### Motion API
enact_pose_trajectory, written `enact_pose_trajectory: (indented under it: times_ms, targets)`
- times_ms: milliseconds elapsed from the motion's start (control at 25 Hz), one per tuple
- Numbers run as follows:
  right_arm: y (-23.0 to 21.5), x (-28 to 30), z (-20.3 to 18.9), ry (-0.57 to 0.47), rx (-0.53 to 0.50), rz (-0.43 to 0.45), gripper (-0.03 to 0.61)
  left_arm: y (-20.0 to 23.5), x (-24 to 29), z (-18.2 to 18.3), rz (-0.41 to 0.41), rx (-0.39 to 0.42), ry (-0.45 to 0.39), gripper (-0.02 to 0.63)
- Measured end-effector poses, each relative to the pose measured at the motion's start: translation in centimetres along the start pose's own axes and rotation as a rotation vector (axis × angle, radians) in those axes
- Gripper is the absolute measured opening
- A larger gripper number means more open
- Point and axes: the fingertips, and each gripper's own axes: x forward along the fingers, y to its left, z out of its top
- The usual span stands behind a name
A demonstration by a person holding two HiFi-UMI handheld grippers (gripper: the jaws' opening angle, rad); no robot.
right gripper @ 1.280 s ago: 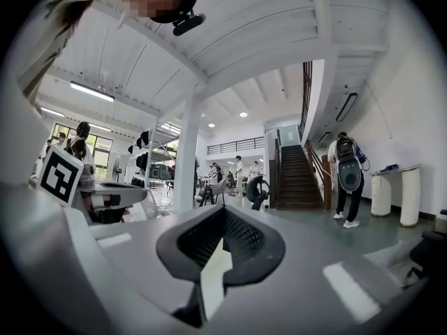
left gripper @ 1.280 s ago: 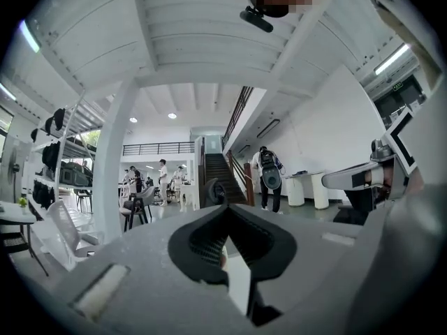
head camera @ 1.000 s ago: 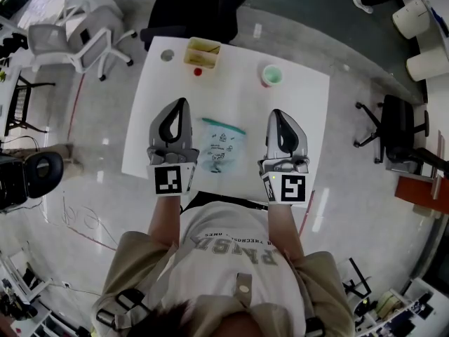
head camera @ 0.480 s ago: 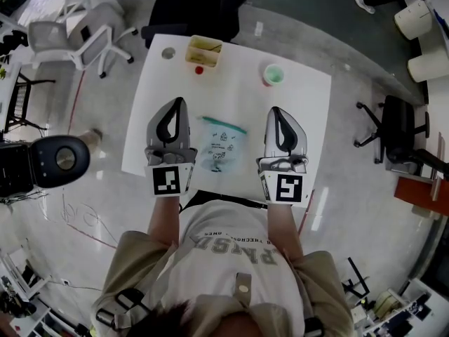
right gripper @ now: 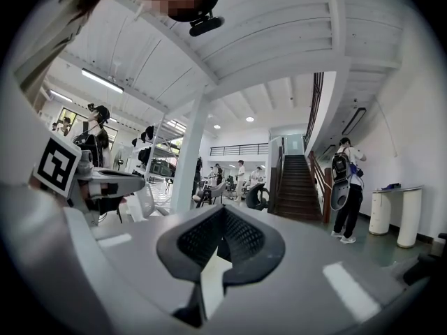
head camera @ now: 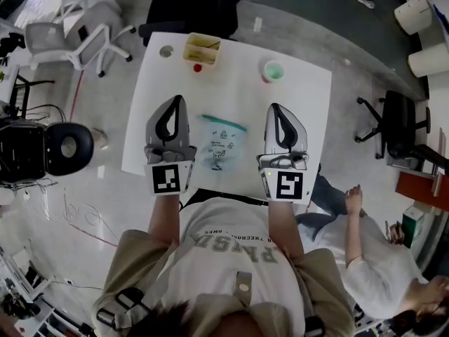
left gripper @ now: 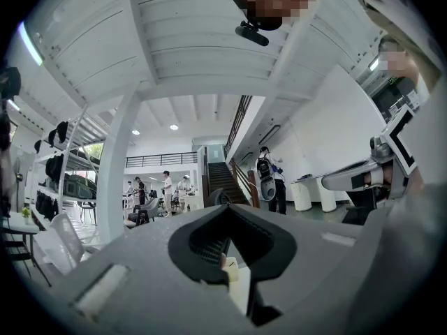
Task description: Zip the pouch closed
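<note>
The white tabletop [head camera: 309, 97] fills the middle of the head view, with a black office chair [head camera: 196, 9] pushed against its far edge. The person stands at the near edge with both forearms stretched forward and roughly parallel. Each hand carries a set of tongs held level and pointing away across the tabletop.

The left tongs [head camera: 179, 101] lie over the left part of the tabletop. In the left gripper view their jaws [left gripper: 225, 218] are pressed together with nothing between them. The right tongs [head camera: 275, 109] sit well apart from them on the right. The right gripper view shows those jaws [right gripper: 223, 211] closed and empty too. Both gripper views look out level into the room.

The pouch [head camera: 219, 144] lies flat on the tabletop between the two tongs, touched by neither. It is clear plastic with a teal zip strip along its far edge and small teal printed figures on its face, too small to read.

Along the far edge stand a yellow container [head camera: 202, 49], a pale green cup [head camera: 273, 71], a small grey round thing [head camera: 166, 50] and a small red thing [head camera: 198, 69].

Each set of tongs carries a black-and-white marker cube, left [head camera: 167, 180] and right [head camera: 287, 186]. The letters on the person's shirt [head camera: 235, 255] appear upside down and cannot be read with certainty.
</note>
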Motion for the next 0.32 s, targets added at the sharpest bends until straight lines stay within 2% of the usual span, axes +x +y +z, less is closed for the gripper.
enact_pose_trajectory:
  times_ms: [320]
  targets:
    - [0.09, 0.53, -0.19, 0.003, -0.014, 0.013, -0.002, 0.08, 0.5, -0.36, 0.001, 0.004, 0.004, 0.014]
